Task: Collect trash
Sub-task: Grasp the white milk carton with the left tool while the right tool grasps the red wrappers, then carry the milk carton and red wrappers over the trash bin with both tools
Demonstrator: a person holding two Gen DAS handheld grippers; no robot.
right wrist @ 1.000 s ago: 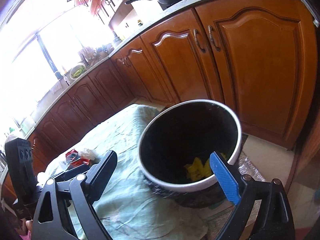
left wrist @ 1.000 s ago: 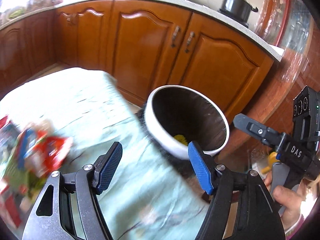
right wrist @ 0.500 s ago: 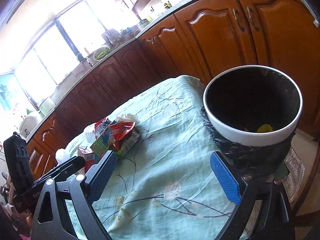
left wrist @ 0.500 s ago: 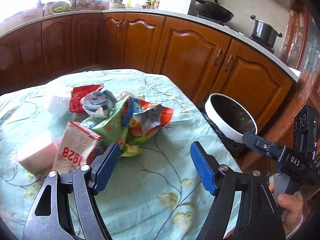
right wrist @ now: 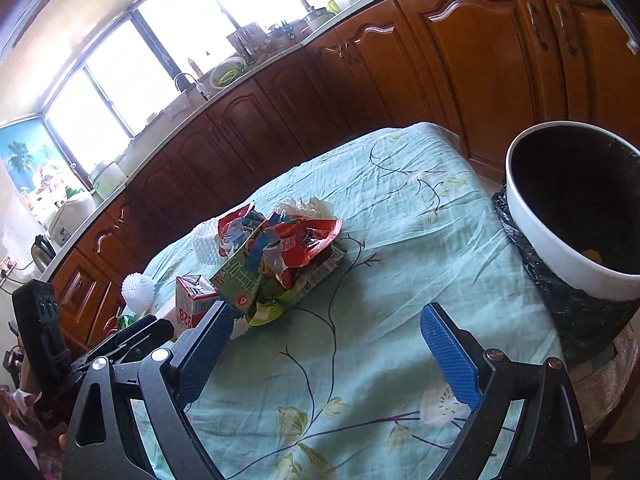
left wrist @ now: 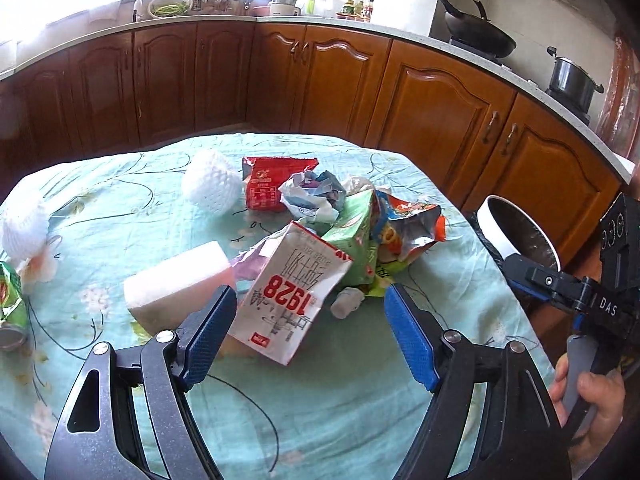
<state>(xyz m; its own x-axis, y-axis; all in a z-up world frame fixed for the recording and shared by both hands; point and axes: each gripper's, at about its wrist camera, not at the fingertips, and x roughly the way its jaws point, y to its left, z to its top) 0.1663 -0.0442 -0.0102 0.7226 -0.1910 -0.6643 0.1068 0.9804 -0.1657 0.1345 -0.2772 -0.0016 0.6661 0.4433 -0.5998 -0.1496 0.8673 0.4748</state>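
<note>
A pile of trash lies on the table's floral cloth (left wrist: 328, 412): a white "1928" carton (left wrist: 294, 300), a green carton (left wrist: 354, 240), an orange snack bag (left wrist: 408, 222), a red packet (left wrist: 268, 184), crumpled paper (left wrist: 312, 196) and a pink-white sponge (left wrist: 176, 284). My left gripper (left wrist: 310, 334) is open and empty, just short of the white carton. My right gripper (right wrist: 324, 348) is open and empty over the cloth; the pile (right wrist: 280, 252) lies ahead to its left. The white-rimmed bin (right wrist: 576, 208) with a black liner stands past the table's right edge, also in the left wrist view (left wrist: 520, 232).
Two white foam nets (left wrist: 212, 188) (left wrist: 24, 228) and a green can (left wrist: 10, 304) lie on the left of the table. Wooden kitchen cabinets (left wrist: 432, 96) run behind the table. A wok (left wrist: 476, 32) and a pot (left wrist: 572, 80) sit on the counter.
Both grippers have swung away from the bin toward the table. The trash pile has come into the middle of the left view and closer; the bin moved to the right edge of both views.
</note>
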